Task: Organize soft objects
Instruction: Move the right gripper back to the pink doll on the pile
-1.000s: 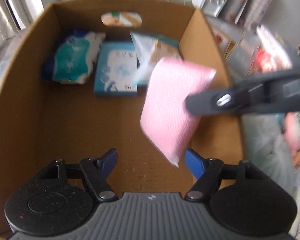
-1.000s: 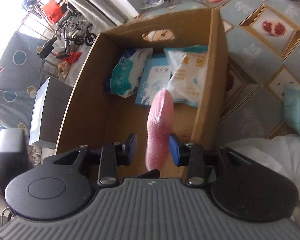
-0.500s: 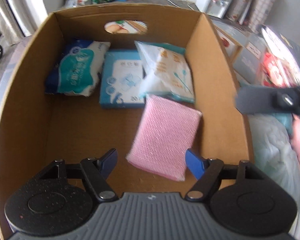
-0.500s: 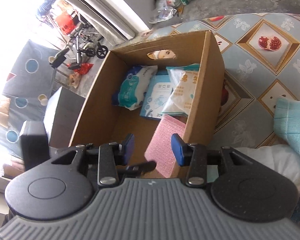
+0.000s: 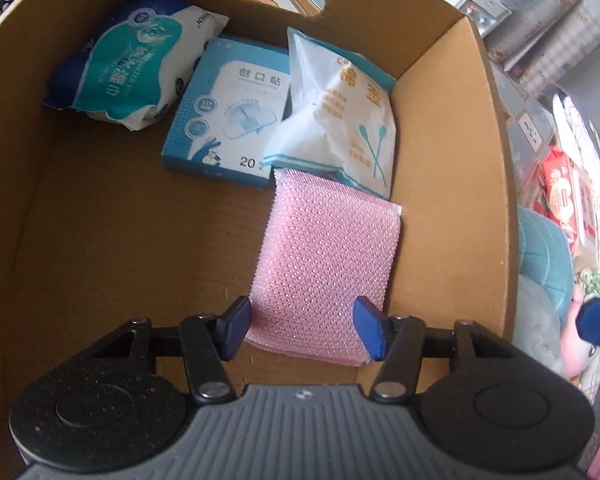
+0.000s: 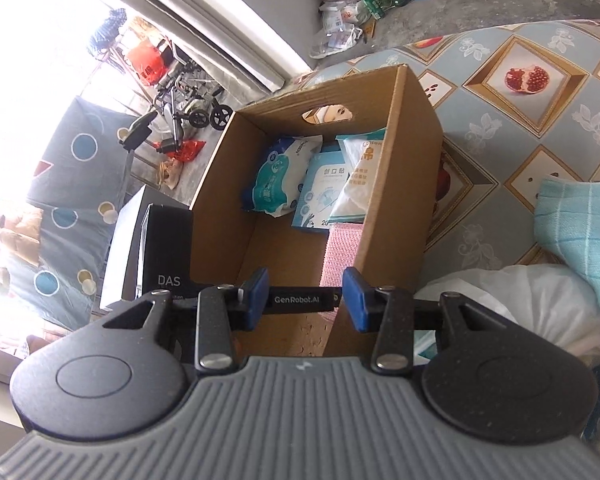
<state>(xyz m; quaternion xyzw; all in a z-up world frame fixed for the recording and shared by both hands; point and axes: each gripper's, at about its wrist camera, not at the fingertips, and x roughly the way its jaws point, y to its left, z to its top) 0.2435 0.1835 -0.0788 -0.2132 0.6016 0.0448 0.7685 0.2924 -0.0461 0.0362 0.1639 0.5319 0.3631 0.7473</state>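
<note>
From my right wrist view the box's right wall is hiding most of the pink sponge (image 6: 342,246); only a narrow strip is showing. My left hand-held gripper (image 5: 300,322) is hanging over the near end of the cardboard box (image 5: 496,184) with its blue fingers spread wide, gripping nothing, and its body is cutting off the sponge's near edge. The pink sponge (image 5: 328,268) is lying flat on the box floor against the right wall, its far edge touching the cotton swab bag (image 5: 340,120). That bag is overlapping the blue plaster box (image 5: 228,128), and the wet wipes pack (image 5: 136,64) is sitting beside it in the far left corner. The left and middle of the box floor are lying bare. My right hand-held gripper (image 6: 304,300) is hovering outside, above the near right corner, fingers apart and empty. A teal towel (image 6: 576,232) is being cut off at the right edge.
</note>
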